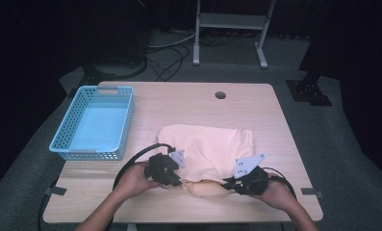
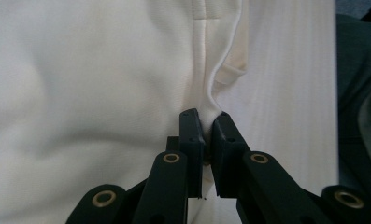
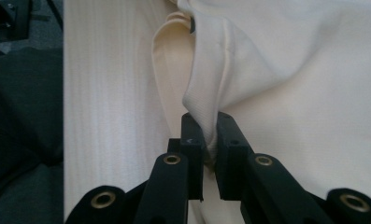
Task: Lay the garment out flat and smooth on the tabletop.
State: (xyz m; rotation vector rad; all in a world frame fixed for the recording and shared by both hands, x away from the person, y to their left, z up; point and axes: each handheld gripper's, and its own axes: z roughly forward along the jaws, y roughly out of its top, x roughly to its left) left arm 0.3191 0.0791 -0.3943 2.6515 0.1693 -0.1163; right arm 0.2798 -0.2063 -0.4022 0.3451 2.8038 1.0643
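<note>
Both grippers sit at the near edge of the cream cloth (image 1: 208,149), one at each end of a bunched-up strip of it. The left gripper (image 1: 179,182) is clamped on the cloth: in the left gripper view its jaws are pressed together with a seam of the fabric (image 2: 206,100) pinched between them, the bulk of the cloth spreading away ahead and to the left of the jaws, bare table (image 2: 286,93) to their right. The right gripper (image 1: 225,184) is likewise closed on the cloth: in the right gripper view a fold (image 3: 206,116) runs down into the narrow gap between its jaws, with the rest of the cloth ahead and to the right of them and a strip of table (image 3: 108,116) to their left.

From above, the stretch of cloth between the two grippers is gathered into a thick roll, touching both. Beyond the grippers the cloth lies flat as a rough rectangle. A blue basket (image 1: 95,122) stands well apart, beyond the left gripper and off to its left side. The person's hands hold both gripper bodies from the near side, cables looping out behind each.
</note>
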